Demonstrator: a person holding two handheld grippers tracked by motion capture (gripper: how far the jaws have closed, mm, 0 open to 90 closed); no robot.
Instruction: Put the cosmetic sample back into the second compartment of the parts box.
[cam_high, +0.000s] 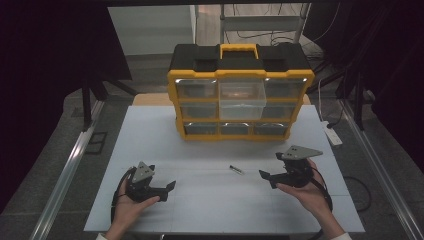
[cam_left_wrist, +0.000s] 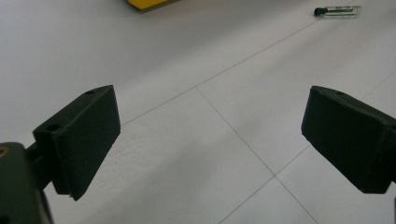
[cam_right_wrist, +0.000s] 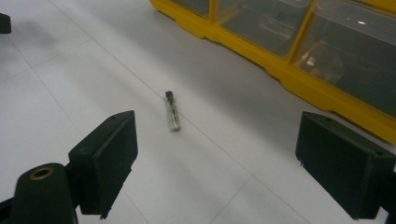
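Observation:
A small clear tube with a black cap (cam_high: 236, 169) lies flat on the white table (cam_high: 210, 210), between my two grippers and in front of the organizer. My left gripper (cam_high: 162, 178) is held low at the left, open and empty. In the left gripper view (cam_left_wrist: 210, 140) the tube (cam_left_wrist: 337, 10) lies far ahead at the upper right. My right gripper (cam_high: 270, 165) is held at the right, open and empty, pointing toward the tube. From the right gripper view (cam_right_wrist: 215, 158) the tube (cam_right_wrist: 172, 111) lies a short way ahead of the jaws, untouched.
A yellow and black drawer organizer (cam_high: 240, 95) with clear drawers stands at the table's far middle, and its middle drawer (cam_high: 243, 101) is pulled out. Its lower drawers (cam_right_wrist: 299, 42) run along the right gripper's right side. A white power strip (cam_high: 332, 134) lies at the table's right edge.

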